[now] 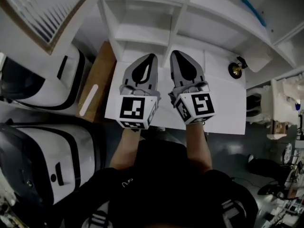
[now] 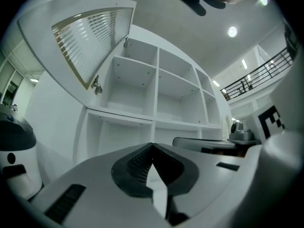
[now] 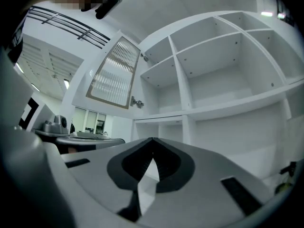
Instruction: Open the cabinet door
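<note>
my left gripper (image 1: 152,56) and right gripper (image 1: 174,52) hang side by side in front of the white cabinet (image 1: 176,20), both pointing into its open shelves. my forearms reach in from the bottom of the head view.

both pairs of jaws are closed tip to tip with nothing between them. the left gripper view shows the left gripper (image 2: 152,145) pinched to a point, and the right gripper view shows the same of the right gripper (image 3: 153,139).

the cabinet door (image 1: 45,13), a ribbed glass panel in a wood-coloured frame, stands swung wide open off the cabinet's left edge. it sits up and to the left of both jaws and well apart from them, touched by neither.

from the left gripper the cabinet door (image 2: 90,42) fills the upper left, above the bare compartments of the cabinet (image 2: 156,94). a small metal fitting (image 2: 97,85) sits at its lower edge.

from the right gripper the cabinet door (image 3: 114,72) shows left of the cabinet (image 3: 183,84), with the same small metal fitting (image 3: 137,102) beneath it, high above the jaw tips.
</note>
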Demonstrator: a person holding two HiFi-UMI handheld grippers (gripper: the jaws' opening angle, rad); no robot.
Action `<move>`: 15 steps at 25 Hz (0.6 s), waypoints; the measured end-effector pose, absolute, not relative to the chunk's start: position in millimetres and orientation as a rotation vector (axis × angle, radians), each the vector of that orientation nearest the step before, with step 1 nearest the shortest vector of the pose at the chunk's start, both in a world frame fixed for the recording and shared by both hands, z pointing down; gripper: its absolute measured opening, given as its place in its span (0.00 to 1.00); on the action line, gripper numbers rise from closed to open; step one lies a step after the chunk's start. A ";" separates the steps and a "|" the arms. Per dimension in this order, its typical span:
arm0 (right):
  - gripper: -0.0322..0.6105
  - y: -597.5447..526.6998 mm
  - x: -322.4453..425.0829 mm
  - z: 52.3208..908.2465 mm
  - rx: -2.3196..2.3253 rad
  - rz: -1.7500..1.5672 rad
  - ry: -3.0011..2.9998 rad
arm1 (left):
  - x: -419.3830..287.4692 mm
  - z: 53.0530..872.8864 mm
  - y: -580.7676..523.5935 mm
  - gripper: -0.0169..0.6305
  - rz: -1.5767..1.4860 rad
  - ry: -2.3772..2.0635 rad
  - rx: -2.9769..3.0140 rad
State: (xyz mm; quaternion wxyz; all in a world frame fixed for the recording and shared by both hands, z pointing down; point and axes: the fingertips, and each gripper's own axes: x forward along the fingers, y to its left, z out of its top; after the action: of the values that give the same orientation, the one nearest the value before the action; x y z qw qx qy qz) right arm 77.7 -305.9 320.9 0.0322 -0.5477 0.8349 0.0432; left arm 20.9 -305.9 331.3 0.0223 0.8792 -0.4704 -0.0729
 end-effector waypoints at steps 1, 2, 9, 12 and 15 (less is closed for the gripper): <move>0.08 -305.0 88.7 323.6 -1.724 0.130 2.556 | 30.5 332.5 -305.7 0.04 -0.223 -1.433 2.734; 0.08 -303.8 100.0 326.6 -1.762 0.126 2.541 | 40.1 334.2 -305.5 0.04 -0.219 -1.410 2.744; 0.08 -290.5 173.6 353.6 -2.013 0.062 2.430 | 105.3 351.7 -301.5 0.04 -0.164 -1.233 2.805; 0.08 -285.1 196.5 367.4 -2.087 0.018 2.393 | 127.2 356.2 -300.3 0.04 -0.140 -1.173 2.826; 0.08 -281.4 217.7 380.5 -2.147 -0.026 2.356 | 146.3 360.1 -300.8 0.04 -0.118 -1.130 2.841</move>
State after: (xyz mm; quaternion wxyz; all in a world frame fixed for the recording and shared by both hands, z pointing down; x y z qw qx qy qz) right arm 217.7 -281.4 380.5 -0.0232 -0.6734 0.7389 -0.0080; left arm 146.3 -300.8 360.1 0.0409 0.9277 -0.3690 -0.0386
